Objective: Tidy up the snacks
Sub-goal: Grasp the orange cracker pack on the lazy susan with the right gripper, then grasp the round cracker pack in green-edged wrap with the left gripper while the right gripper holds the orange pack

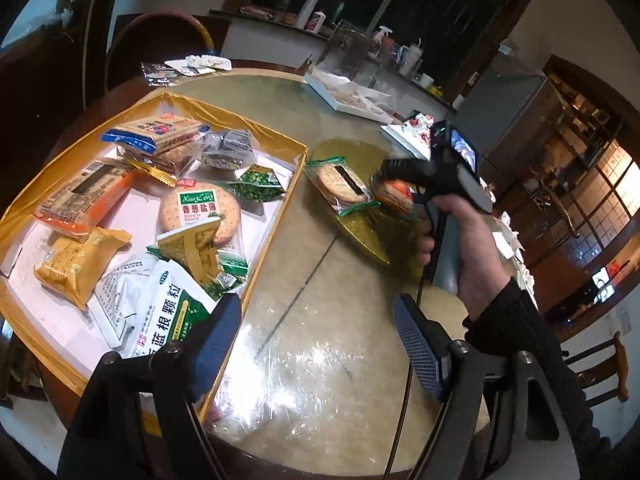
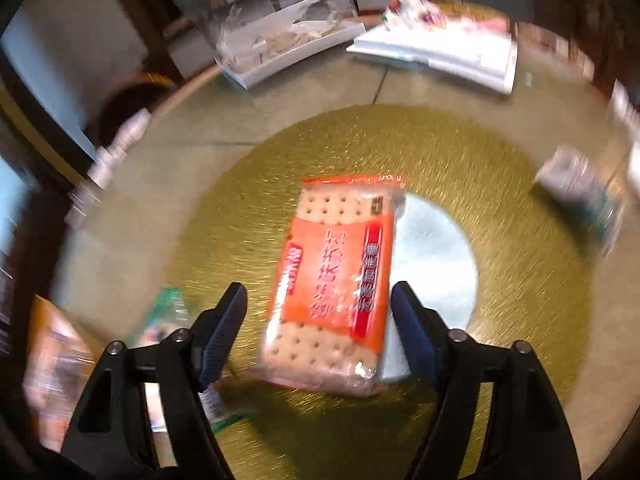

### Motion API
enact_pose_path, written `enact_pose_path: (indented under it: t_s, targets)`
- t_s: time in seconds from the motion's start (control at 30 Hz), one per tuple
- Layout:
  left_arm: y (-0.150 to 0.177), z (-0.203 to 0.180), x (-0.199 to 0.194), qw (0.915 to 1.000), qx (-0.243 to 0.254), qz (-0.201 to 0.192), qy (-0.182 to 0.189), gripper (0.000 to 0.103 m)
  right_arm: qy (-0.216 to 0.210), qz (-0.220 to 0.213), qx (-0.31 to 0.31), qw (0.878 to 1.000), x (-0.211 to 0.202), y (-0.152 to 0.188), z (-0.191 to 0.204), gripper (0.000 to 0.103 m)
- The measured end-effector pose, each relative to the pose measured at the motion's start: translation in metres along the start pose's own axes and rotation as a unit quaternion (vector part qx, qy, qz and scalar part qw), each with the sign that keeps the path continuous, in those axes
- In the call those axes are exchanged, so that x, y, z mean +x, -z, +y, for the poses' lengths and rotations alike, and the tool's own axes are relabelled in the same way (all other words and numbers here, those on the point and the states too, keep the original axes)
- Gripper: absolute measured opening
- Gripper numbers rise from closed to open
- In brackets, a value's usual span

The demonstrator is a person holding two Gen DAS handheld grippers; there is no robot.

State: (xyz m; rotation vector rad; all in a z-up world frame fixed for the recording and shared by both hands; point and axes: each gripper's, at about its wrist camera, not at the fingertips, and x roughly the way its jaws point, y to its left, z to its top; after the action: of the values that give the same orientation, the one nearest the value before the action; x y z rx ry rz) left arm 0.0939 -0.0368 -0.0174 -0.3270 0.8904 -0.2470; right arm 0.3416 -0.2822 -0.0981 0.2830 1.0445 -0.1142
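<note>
Dark windows (image 1: 440, 12) behind cluttered counter (image 1: 280, 20).

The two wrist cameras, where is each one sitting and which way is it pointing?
Left wrist: rides the open left gripper, looking across the table at the snack tray; the right hand and right gripper show too.
Right wrist: rides the open right gripper, looking down at the orange cracker pack on the gold mat.
Shared: cracker pack, gold mat.
</note>
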Motion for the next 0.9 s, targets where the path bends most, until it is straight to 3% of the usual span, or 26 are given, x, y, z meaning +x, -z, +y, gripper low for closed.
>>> enact_pose_path:
  t_s: [0.07, 0.23, 0.4, 0.6, 0.67, 0.8, 0.9]
  targets:
    - [-0.001, -0.001, 0.000, 1.0000, -0.005, 0.001, 0.003, 0.078, 0.017, -0.004, -0.010, 1.000, -0.003, 0.006, 0.002, 0.059]
    - [-0.010, -0.013, 0.009, 0.9998, -0.007, 0.018, 0.011, 0.078, -0.001, 0.012, -0.034, 0.999, -0.038, 0.053, -0.024, 0.058]
    - [-0.030, -0.037, 0.059, 0.9962, -0.001, 0.077, 0.039, 0.080, -0.060, 0.018, -0.030, 0.998, -0.093, 0.132, -0.074, 0.057]
    - [-0.078, -0.053, 0.145, 0.9950, -0.043, 0.091, -0.007, 0.080, -0.089, -0.012, 0.009, 0.996, -0.135, 0.194, -0.112, 0.057]
    - [-0.098, -0.052, 0.174, 0.9923, -0.068, 0.090, -0.053, 0.080, -0.079, -0.023, 0.007, 0.997, -0.140, 0.204, -0.113, 0.057]
    - [-0.117, -0.054, 0.202, 0.9856, -0.083, 0.077, -0.126, 0.080, -0.076, -0.037, 0.000, 0.996, -0.140, 0.208, -0.115, 0.057]
    - [-0.126, -0.054, 0.219, 0.9780, -0.118, 0.093, -0.145, 0.080, -0.077, -0.043, -0.008, 0.996, -0.139, 0.206, -0.114, 0.057]
